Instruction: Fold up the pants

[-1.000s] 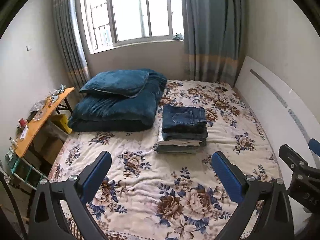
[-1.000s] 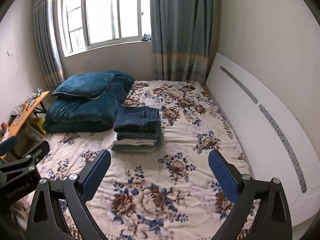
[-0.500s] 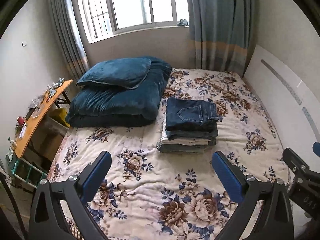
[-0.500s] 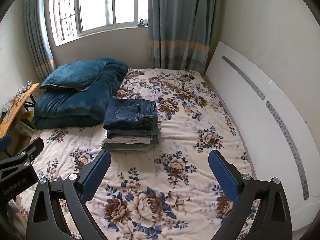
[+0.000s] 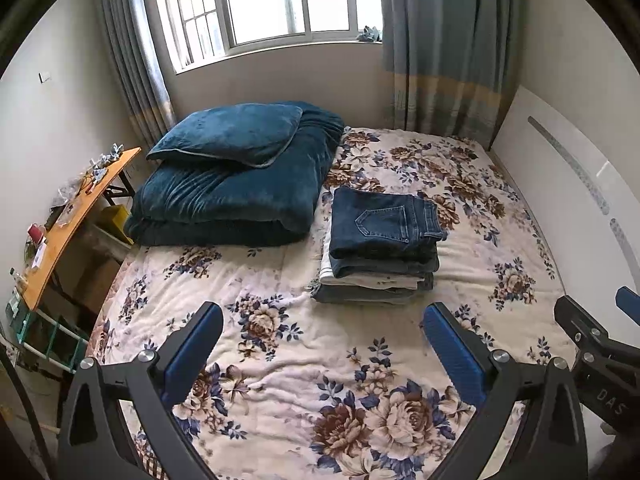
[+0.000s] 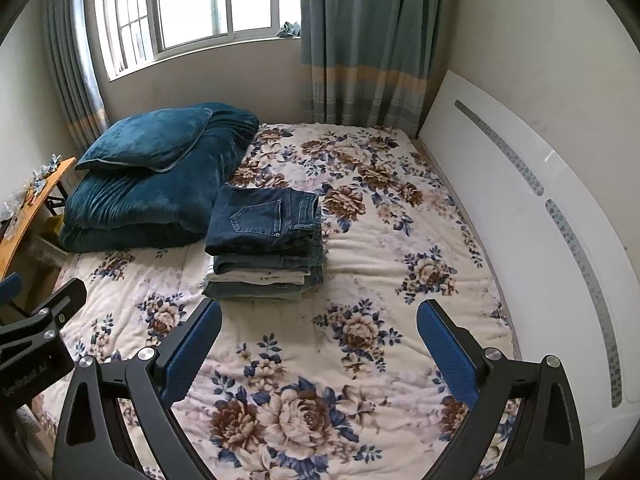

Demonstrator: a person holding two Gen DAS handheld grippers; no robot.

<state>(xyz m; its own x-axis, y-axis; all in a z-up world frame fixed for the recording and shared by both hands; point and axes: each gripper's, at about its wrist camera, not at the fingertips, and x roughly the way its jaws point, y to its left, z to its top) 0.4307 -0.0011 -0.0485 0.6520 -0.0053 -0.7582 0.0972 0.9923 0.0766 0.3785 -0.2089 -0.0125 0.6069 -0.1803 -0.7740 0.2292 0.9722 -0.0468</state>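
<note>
Both grippers are hanging above the near part of the bed [image 5: 280,360] with nothing between their blue pads. The left gripper [image 5: 320,350] is standing wide open over the floral bedspread [image 6: 380,240], and the right gripper [image 6: 320,346] is gaping just as wide beside it, its black frame showing at the right edge of the left wrist view. The stack of folded pants [image 5: 380,248] is sitting in the middle of the bed, beyond the fingertips of both grippers and apart from them. The dark blue jeans [image 6: 264,220] are lying on top of the stack with a back pocket facing up, and beneath them lighter denim and a pale layer are showing at the near edge. Just to the left of the stack, a folded teal blanket [image 5: 232,196] is resting on the bed with a teal pillow [image 5: 228,132] lying on top of it. A white headboard [image 6: 520,220] is running along the right side of the bed. An orange desk [image 5: 68,224] with small clutter is standing off the left side, and grey curtains [image 5: 444,48] are hanging beside the window [image 5: 272,0].
</note>
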